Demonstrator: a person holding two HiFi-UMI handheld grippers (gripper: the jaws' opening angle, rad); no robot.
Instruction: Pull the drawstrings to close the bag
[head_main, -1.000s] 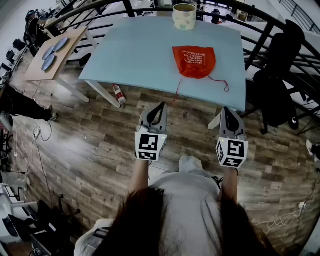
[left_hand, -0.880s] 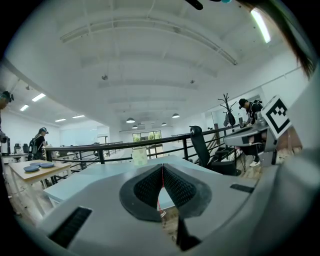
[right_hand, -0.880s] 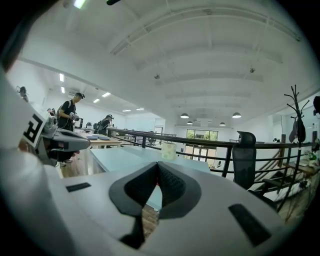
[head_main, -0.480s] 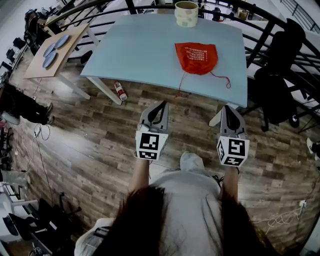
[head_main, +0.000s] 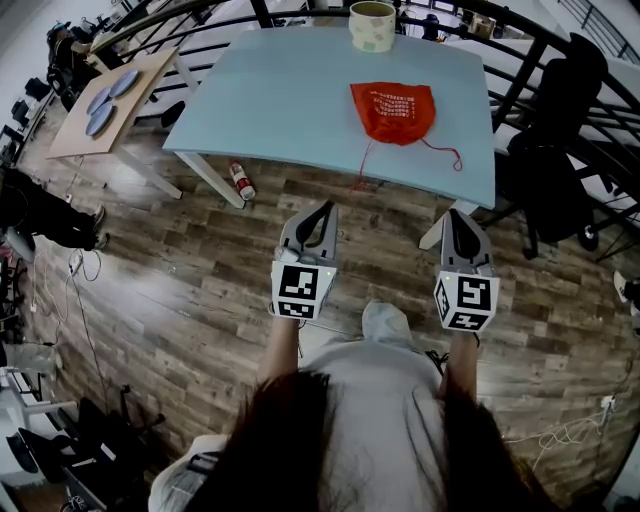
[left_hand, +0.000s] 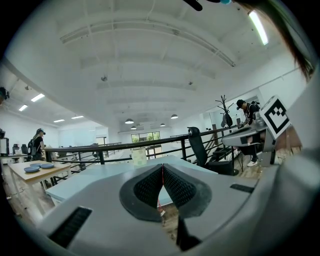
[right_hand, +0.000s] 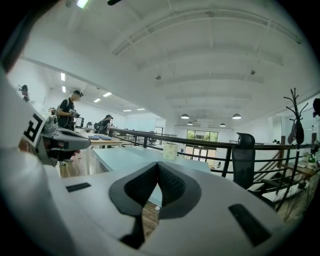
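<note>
Slightly farther back from the blue table (head_main: 260, 100) now, my left gripper (head_main: 325, 205) and right gripper (head_main: 455, 212) are both pressed together, short of either cord. The red drawstring bag (head_main: 392, 110) lies near the table's front edge, one drawstring (head_main: 362, 168) dangling over it. Tugging that cord alone could drag the light bag off instead of cinching it.

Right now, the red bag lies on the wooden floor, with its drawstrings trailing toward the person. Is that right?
Not quite. The red bag lies on the light blue table, not on the floor, as the head view shows. Its drawstrings do trail toward the person.
</note>
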